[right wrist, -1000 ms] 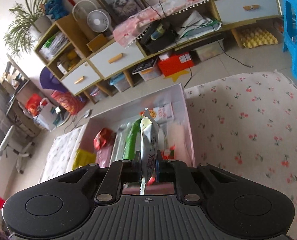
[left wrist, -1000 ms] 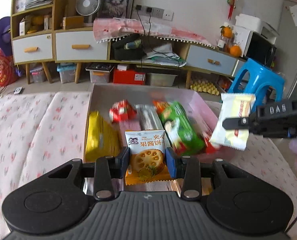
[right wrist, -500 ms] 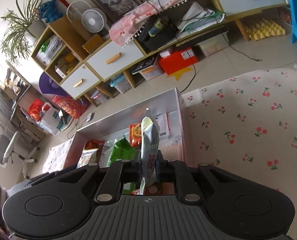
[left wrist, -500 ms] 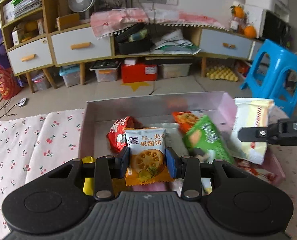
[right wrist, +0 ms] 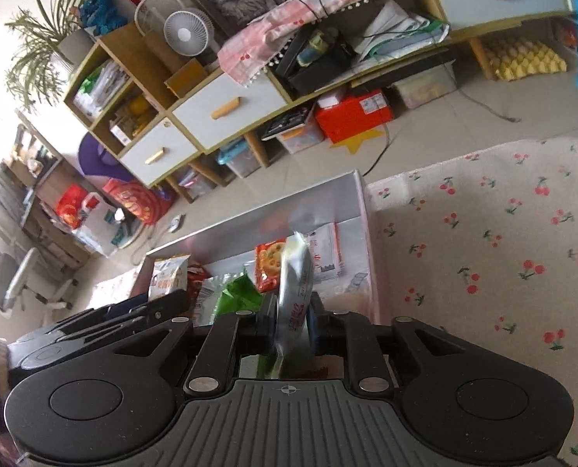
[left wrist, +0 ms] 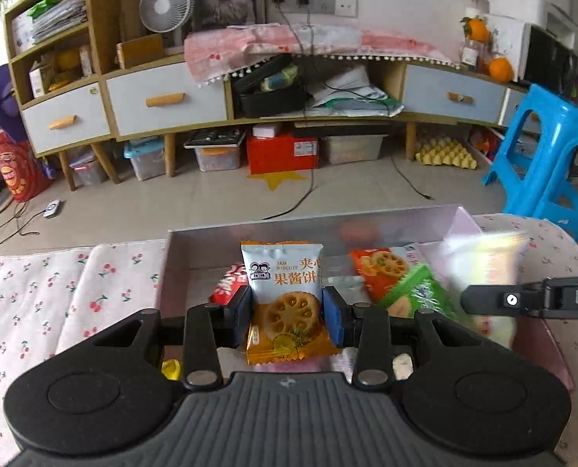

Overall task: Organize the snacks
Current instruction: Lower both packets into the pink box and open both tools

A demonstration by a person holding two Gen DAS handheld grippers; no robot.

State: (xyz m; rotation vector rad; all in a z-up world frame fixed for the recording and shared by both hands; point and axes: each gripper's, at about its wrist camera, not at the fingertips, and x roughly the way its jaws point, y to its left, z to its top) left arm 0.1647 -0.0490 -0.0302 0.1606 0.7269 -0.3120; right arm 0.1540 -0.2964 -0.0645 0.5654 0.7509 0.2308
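Snacks crowd the open box (left wrist: 180, 268) on the cherry-print cloth (left wrist: 55, 292); both grippers hang over it. Left gripper (left wrist: 287, 313), jaws opening, has a biscuit packet (left wrist: 283, 288) upright between its pads, seemingly still touching; right gripper (right wrist: 293, 321), also opening, lets go a pale wrapper (right wrist: 295, 272), blurred above the box's right end. Risk, as I judge it: either packet tips onto the green bag (left wrist: 417, 292) and lands crooked.

Glossy plastic biscuit packet (left wrist: 285, 292), matt silvery box (left wrist: 180, 257) (cardboard-looking), cherry-print cloth (left wrist: 36, 295).
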